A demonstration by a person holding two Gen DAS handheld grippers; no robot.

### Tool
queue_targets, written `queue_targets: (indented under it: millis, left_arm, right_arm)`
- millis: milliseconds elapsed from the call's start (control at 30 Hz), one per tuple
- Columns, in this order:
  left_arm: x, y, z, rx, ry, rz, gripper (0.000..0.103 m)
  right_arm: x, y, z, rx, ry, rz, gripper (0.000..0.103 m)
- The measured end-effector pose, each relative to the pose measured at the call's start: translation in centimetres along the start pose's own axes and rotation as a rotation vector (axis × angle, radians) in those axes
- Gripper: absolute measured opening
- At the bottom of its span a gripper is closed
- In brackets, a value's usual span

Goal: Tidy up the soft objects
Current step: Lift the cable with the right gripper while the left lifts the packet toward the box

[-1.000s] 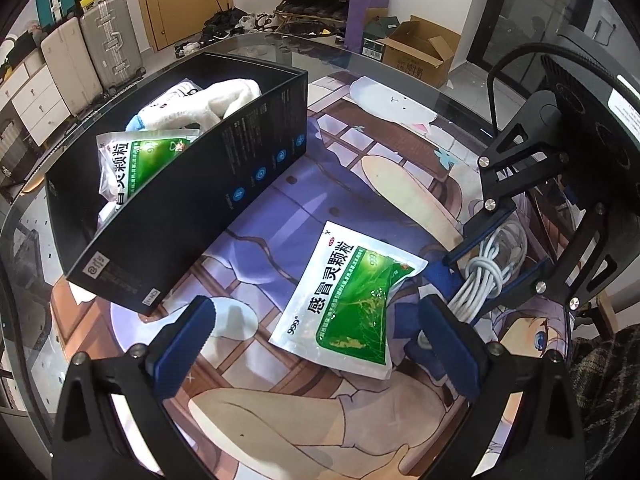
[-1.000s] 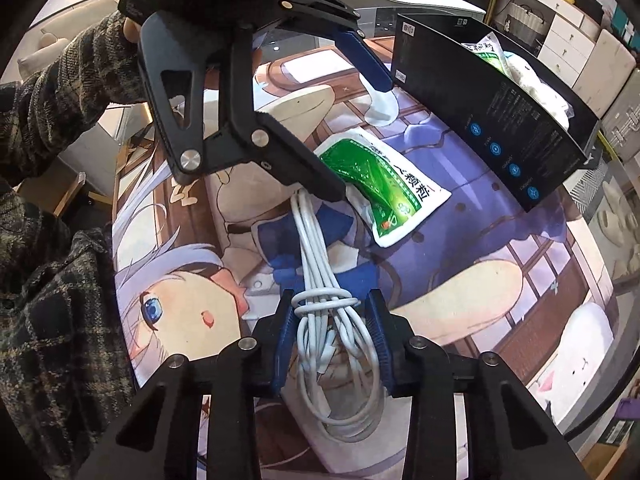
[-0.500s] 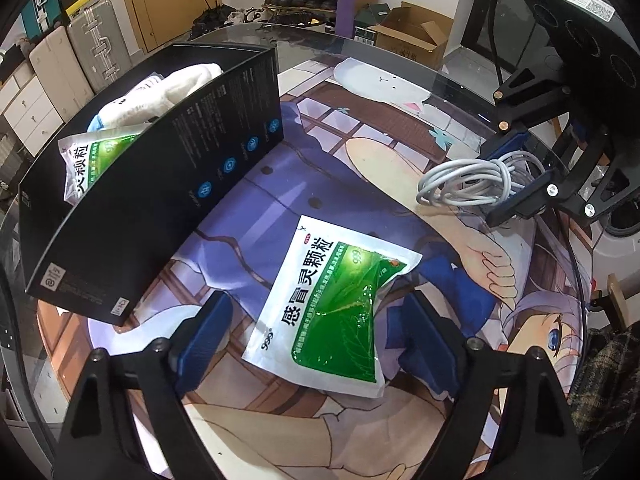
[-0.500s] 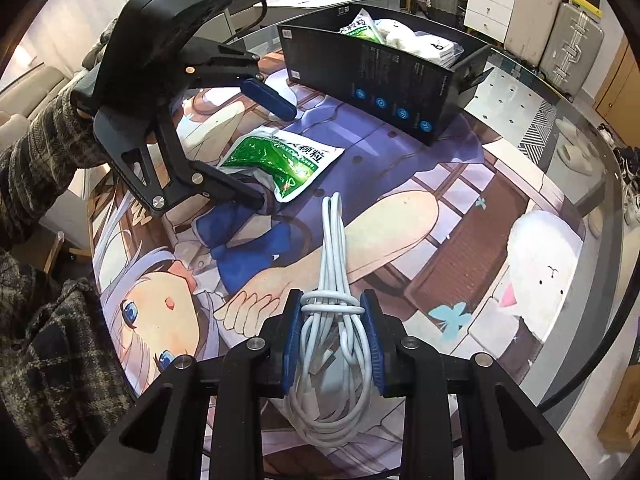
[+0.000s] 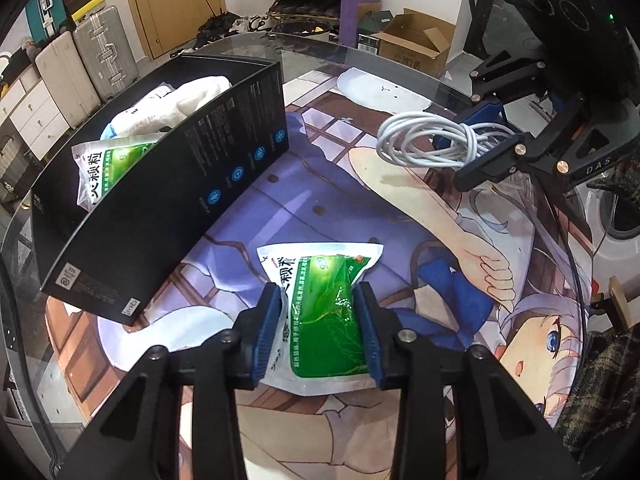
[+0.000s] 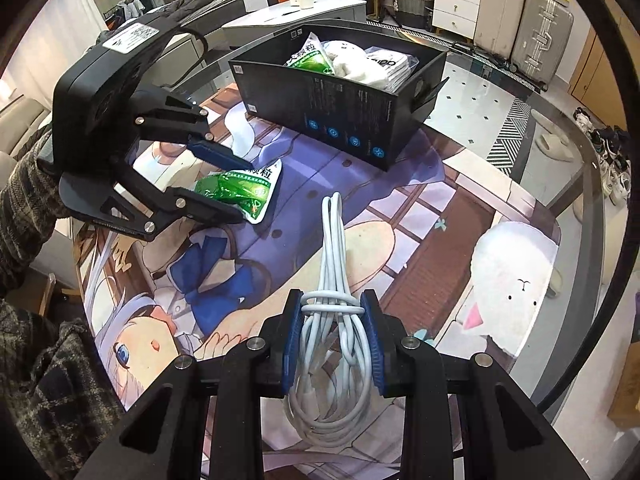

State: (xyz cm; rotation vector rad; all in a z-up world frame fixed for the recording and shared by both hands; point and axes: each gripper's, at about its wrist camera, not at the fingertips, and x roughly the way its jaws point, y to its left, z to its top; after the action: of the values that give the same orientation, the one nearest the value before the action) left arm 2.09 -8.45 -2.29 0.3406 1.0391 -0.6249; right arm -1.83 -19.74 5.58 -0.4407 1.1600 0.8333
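A green and white medicine pouch (image 5: 324,300) lies on the printed mat; it also shows in the right wrist view (image 6: 240,190). My left gripper (image 5: 320,300) is shut on its sides, low over the mat. My right gripper (image 6: 332,312) is shut on a coiled white cable (image 6: 332,336) and holds it above the mat; the cable also shows in the left wrist view (image 5: 432,142). A black box (image 5: 168,200) stands to the left and holds a second green pouch (image 5: 108,168), a white sock (image 5: 168,108) and a white packet (image 6: 390,66).
The printed mat (image 5: 400,220) covers a round glass table (image 6: 500,92). The left gripper's body (image 6: 120,120) hangs left of the cable. Suitcases (image 5: 76,64), a cardboard carton (image 5: 412,44) and shoe racks stand on the floor beyond.
My left gripper has moved down onto the pouch and shut on it. My right gripper has lifted the cable off the mat and carried it toward the box side.
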Motion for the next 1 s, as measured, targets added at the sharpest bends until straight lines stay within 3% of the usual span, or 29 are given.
queue_targets:
  millis: [233,767,1000]
  left_arm:
    - [-0.5,-0.1,-0.2,-0.018,0.000,0.022,0.026]
    - [-4.7,0.4,-0.1,-0.093,-0.085,0.070,0.026]
    - [-6.6,1.8,0.4,-0.181,-0.113,0.119,0.026]
  right_arm:
    - [-0.4,-0.5,0.9,0.042,-0.018,-0.027,0.029]
    - [-2.7,0.3,3.5,0.054,-0.090,-0.065,0.029]
    - [-3.1,0.9,4.5,0.044,-0.115,-0.067,0.029]
